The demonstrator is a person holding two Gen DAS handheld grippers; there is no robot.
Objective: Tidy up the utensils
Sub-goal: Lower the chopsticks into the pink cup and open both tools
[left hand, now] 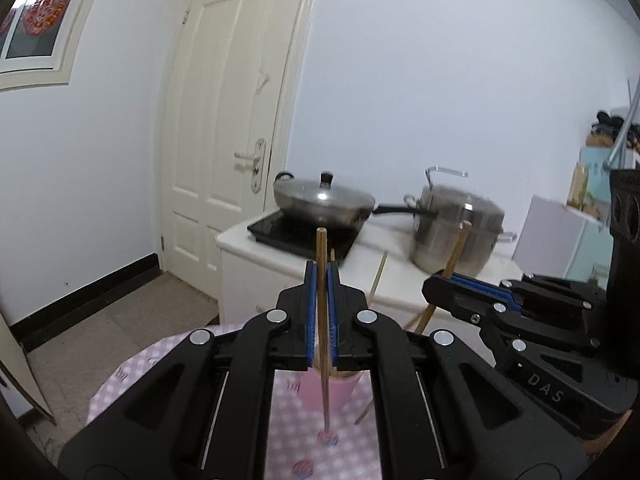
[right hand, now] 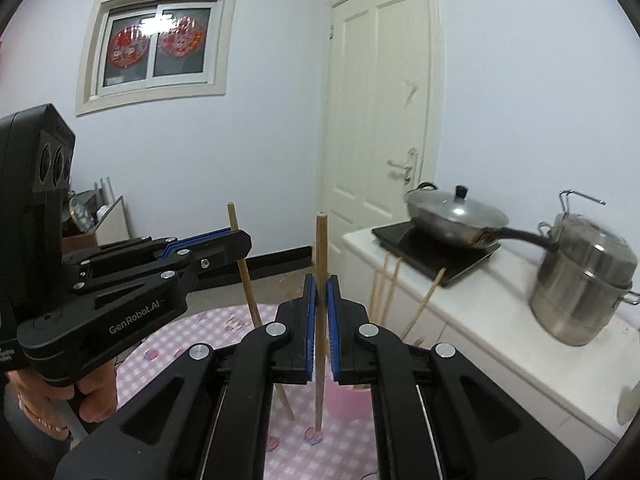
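Observation:
My left gripper [left hand: 322, 267] is shut on a wooden chopstick [left hand: 321, 246] held nearly upright, its lower end hanging just over the pink checked tablecloth [left hand: 132, 368]. My right gripper [right hand: 320, 280] is likewise shut on another upright chopstick [right hand: 321, 236]. Each shows in the other's view: the right gripper [left hand: 437, 283] with its slanted chopstick [left hand: 457, 250], and the left gripper [right hand: 245, 240] with its chopstick [right hand: 237, 226]. Behind the jaws stands a pink cup [left hand: 342, 394] [right hand: 346, 402], partly hidden. Several more chopsticks [right hand: 385, 292] lean out of it.
Beyond the table is a white counter [right hand: 492, 320] with a lidded wok [right hand: 454, 216] on a black induction hob [right hand: 424, 256] and a steel pot [right hand: 588, 280]. A closed door [right hand: 380, 120] and a window [right hand: 156, 46] are behind. A hand [right hand: 96, 398] grips the left handle.

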